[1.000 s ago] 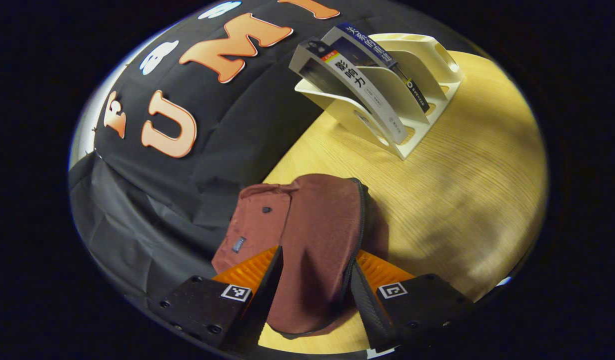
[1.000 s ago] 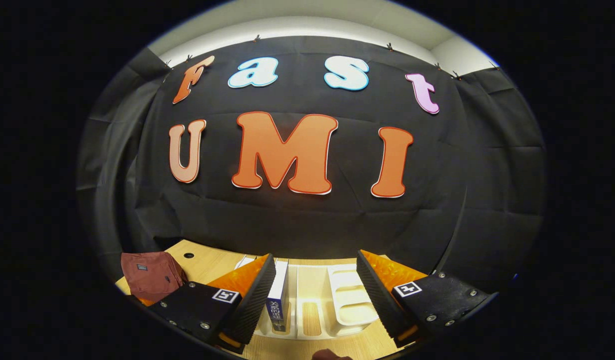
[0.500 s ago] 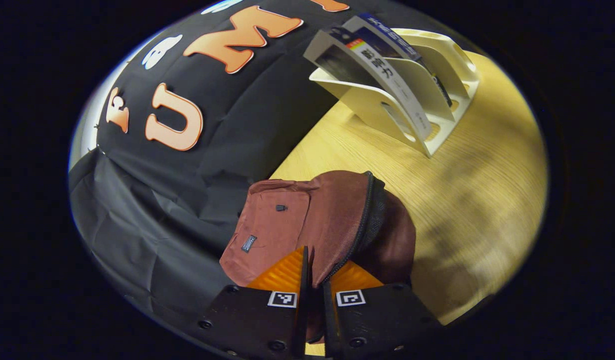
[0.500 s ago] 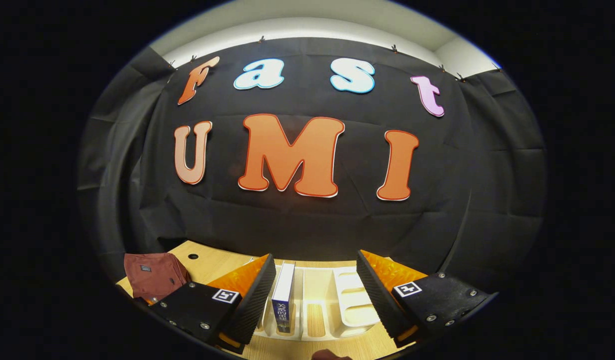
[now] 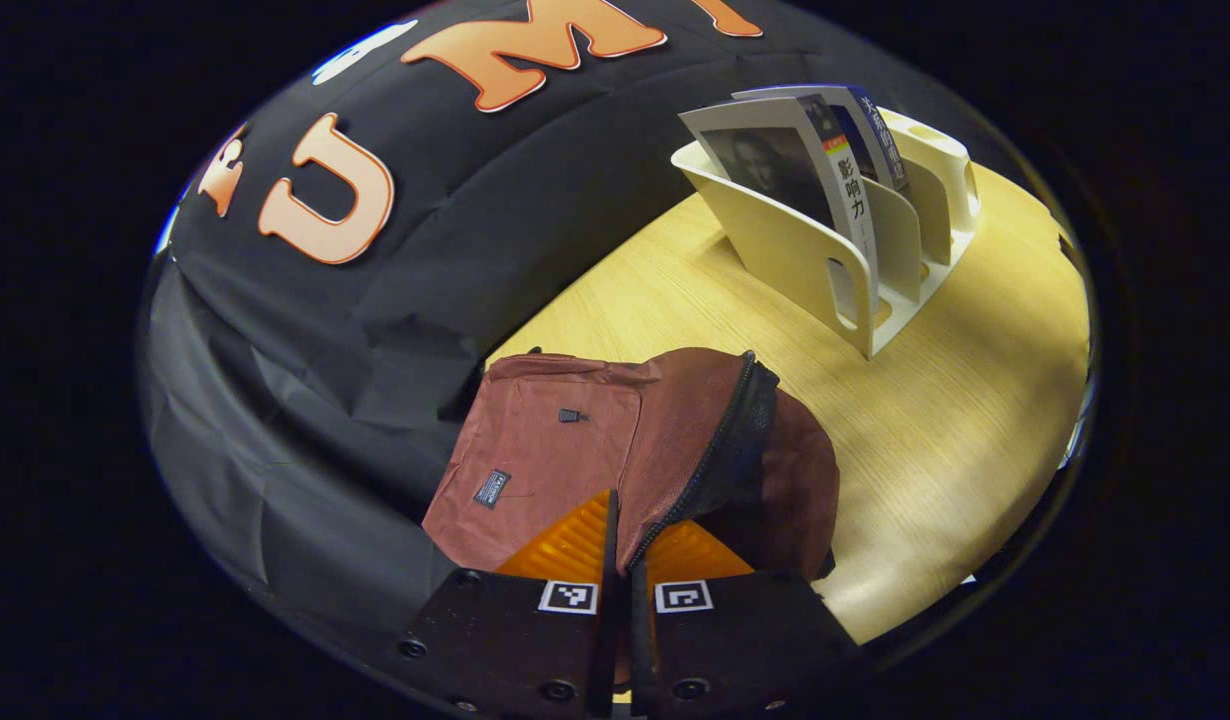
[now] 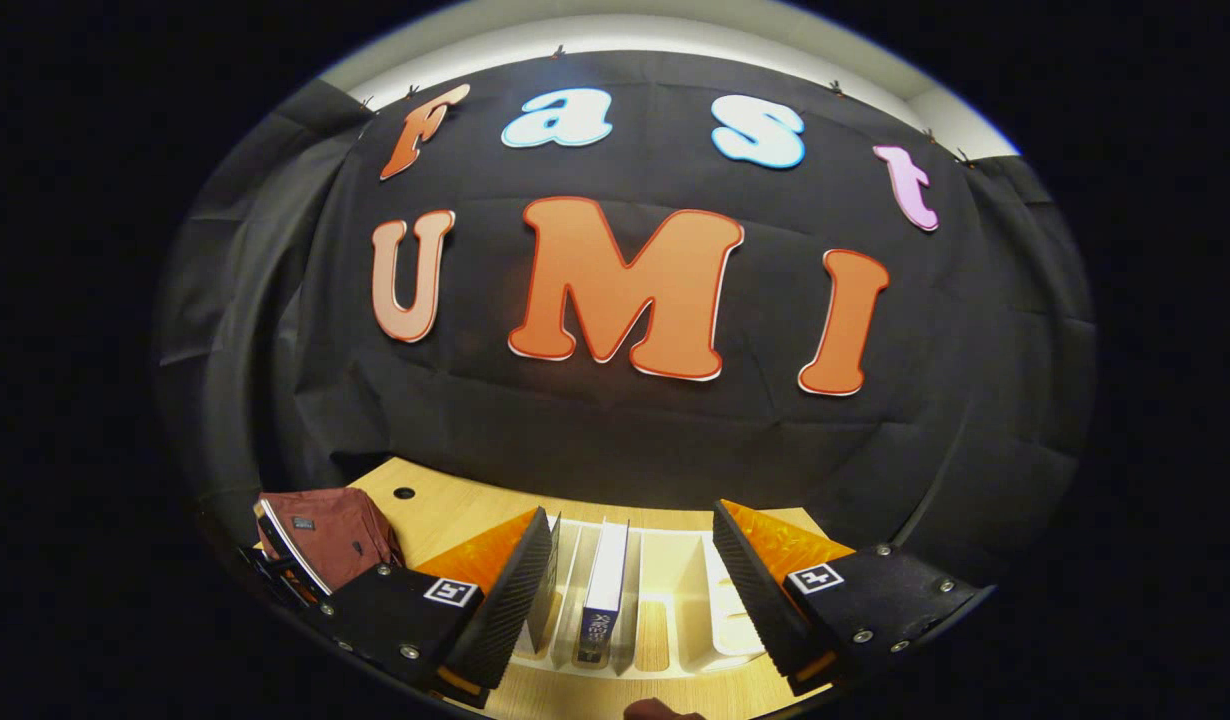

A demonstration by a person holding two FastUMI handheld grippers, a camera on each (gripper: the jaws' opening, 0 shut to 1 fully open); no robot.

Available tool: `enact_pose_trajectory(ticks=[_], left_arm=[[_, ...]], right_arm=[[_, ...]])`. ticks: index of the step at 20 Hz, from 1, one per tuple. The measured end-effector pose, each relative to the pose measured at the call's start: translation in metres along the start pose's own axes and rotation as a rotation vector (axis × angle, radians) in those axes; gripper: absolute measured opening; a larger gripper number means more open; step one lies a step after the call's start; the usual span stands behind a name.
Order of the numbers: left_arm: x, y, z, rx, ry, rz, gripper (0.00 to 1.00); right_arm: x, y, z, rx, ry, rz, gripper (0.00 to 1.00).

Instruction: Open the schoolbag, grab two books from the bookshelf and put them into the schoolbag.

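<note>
Now left gripper (image 5: 620,520) jaws pinched on schoolbag (image 5: 615,450) flap; right gripper (image 6: 630,570) jaws wide over bookshelf (image 6: 665,620).

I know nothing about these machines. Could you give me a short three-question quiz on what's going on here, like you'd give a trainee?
1. True or false: the left gripper is pinched shut on the schoolbag flap.
2. How many books stand in the bookshelf?
3. The right gripper is: A) open above the bookshelf, B) shut on a book.

Key: 1 true. 2 two: the grey book and the blue book. 3 A.
</note>
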State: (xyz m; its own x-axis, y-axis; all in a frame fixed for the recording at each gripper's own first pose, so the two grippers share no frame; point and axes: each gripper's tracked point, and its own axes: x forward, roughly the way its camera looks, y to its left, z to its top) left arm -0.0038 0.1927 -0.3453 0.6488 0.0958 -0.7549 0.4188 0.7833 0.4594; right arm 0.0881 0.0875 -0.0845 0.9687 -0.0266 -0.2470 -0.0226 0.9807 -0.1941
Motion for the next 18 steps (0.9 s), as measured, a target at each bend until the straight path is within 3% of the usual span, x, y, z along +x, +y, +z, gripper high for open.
enact_pose_trajectory(ticks=[7, 14, 18], left_arm=[[-0.016, 0.045, 0.022, -0.067, -0.008, -0.129, 0.07], [-0.018, 0.090, 0.047, -0.119, -0.030, -0.272, 0.07], [-0.016, 0.113, 0.060, -0.096, -0.065, -0.281, 0.07]], right_arm=[[0.033, 0.041, 0.001, -0.010, 0.151, 0.077, 0.96], [0.063, 0.062, -0.049, 0.016, 0.489, 0.116, 0.97], [0.072, 0.066, -0.066, 0.017, 0.651, 0.104, 0.97]])
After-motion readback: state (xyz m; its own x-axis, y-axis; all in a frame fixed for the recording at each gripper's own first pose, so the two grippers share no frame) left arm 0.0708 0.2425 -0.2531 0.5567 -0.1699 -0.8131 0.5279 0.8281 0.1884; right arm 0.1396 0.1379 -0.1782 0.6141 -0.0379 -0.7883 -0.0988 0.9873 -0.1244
